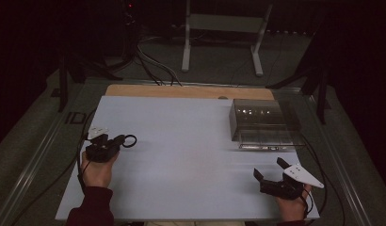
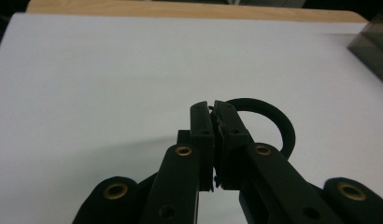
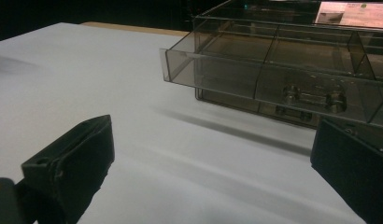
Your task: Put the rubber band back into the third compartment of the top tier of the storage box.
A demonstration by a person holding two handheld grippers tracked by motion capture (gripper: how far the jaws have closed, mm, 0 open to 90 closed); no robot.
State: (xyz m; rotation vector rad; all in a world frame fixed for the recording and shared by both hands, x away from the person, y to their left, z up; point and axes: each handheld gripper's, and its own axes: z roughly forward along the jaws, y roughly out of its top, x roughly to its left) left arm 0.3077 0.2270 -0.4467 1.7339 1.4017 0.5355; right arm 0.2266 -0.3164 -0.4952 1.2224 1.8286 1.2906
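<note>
A white table (image 1: 181, 155) carries a smoked clear plastic drawer box (image 1: 264, 123) at its far right, one drawer (image 3: 255, 70) pulled out toward the person; the partitioned drawer looks translucent grey. Well to the left of the box, near the table's left edge, a hand (image 1: 98, 170) in a dark red sleeve (image 1: 91, 209) holds the left gripper (image 1: 121, 140) roughly level, pointing across the table toward the box. Its jaws are pinched tight on a black rubber ring (image 2: 269, 122), a thin, matte loop that juts beyond the jaw tips on the box's side. On the near side of the box, at the table's front edge, the right gripper (image 1: 270, 168) points toward the box, jaws spread wide with nothing between them.
</note>
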